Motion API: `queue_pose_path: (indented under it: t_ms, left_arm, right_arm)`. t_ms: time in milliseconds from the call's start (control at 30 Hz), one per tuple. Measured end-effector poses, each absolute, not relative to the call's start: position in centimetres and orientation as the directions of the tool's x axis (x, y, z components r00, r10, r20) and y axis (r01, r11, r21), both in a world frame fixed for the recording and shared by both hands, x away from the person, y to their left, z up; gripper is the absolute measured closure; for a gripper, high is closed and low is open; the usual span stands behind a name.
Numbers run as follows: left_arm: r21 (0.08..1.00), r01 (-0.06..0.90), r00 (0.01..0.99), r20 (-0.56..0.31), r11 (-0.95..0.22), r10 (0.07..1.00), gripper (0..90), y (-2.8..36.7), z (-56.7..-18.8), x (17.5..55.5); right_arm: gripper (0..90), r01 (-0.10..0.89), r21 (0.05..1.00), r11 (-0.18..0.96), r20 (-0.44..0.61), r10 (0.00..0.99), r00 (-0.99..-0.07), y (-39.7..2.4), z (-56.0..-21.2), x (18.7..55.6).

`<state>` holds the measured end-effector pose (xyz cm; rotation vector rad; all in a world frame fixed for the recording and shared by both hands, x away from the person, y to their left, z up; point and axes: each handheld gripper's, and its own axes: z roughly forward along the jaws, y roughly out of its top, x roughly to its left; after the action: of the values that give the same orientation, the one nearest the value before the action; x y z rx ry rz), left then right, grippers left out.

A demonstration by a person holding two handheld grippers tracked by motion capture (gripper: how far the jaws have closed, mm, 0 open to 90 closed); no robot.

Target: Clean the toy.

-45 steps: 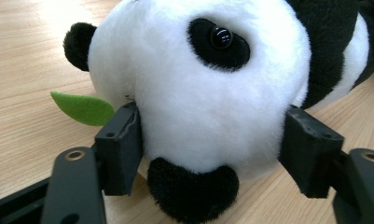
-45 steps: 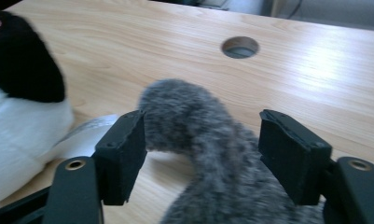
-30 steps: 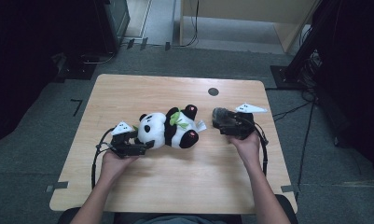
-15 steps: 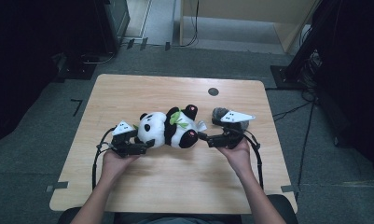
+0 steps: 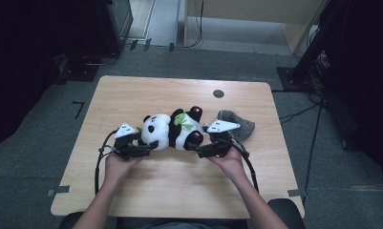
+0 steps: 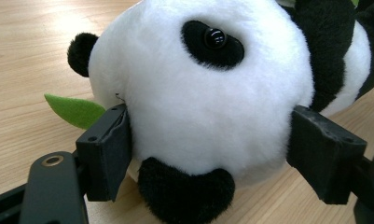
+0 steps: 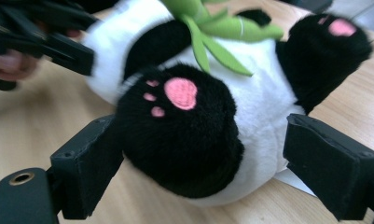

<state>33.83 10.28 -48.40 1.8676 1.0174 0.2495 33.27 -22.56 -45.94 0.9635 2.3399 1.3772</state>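
Note:
A black-and-white panda plush (image 5: 172, 131) lies on its back on the wooden table (image 5: 132, 95), head to the left, feet to the right. My left gripper (image 5: 151, 144) is at its head (image 6: 198, 93); the jaws have just been closing and both pads now press into the white fur. A green felt leaf (image 6: 72, 109) sticks out beside the left pad. My right gripper (image 5: 198, 148) stands open around the nearer black foot with the pink paw print (image 7: 184, 130); its right pad is clear of the fur. Green leaves (image 7: 212, 32) lie on the belly.
A grey furry item (image 5: 239, 125) lies on the table just behind my right gripper. A small dark round spot (image 5: 218, 93) marks the table's far side. Dark equipment and cables stand on the floor around the table.
My right gripper has moved left and a little down, from over the grey item to the panda's foot, leaving the grey item uncovered. The left hand has stayed at the head.

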Motion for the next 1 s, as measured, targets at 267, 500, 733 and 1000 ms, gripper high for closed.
queue_pose_path:
  t_ms: [267,500,733,1000]
  left_arm:
    - [0.809,0.565,0.616,-0.28,-0.165,0.736,16.6,10.1,-48.2,34.5]
    - [0.828,0.53,0.642,-0.251,-0.183,0.724,13.3,10.2,-47.8,34.9]
    - [0.86,0.473,0.677,-0.215,-0.192,0.704,13.2,11.2,-47.1,33.6]
    - [0.884,0.428,0.731,-0.216,-0.188,0.648,10.8,10.3,-47.2,33.3]
  right_arm:
    - [9.9,0.37,0.824,0.43,-0.009,0.663,-0.749,-19.6,-47.5,34.5]
    - [47.5,0.442,0.806,0.393,0.07,0.678,-0.731,-20.5,-45.8,36.0]
    - [48.5,0.51,0.799,0.319,0.17,0.693,-0.701,-22.1,-43.2,36.9]
    - [46.4,0.556,0.786,0.27,0.276,0.652,-0.706,-23.8,-41.4,36.2]
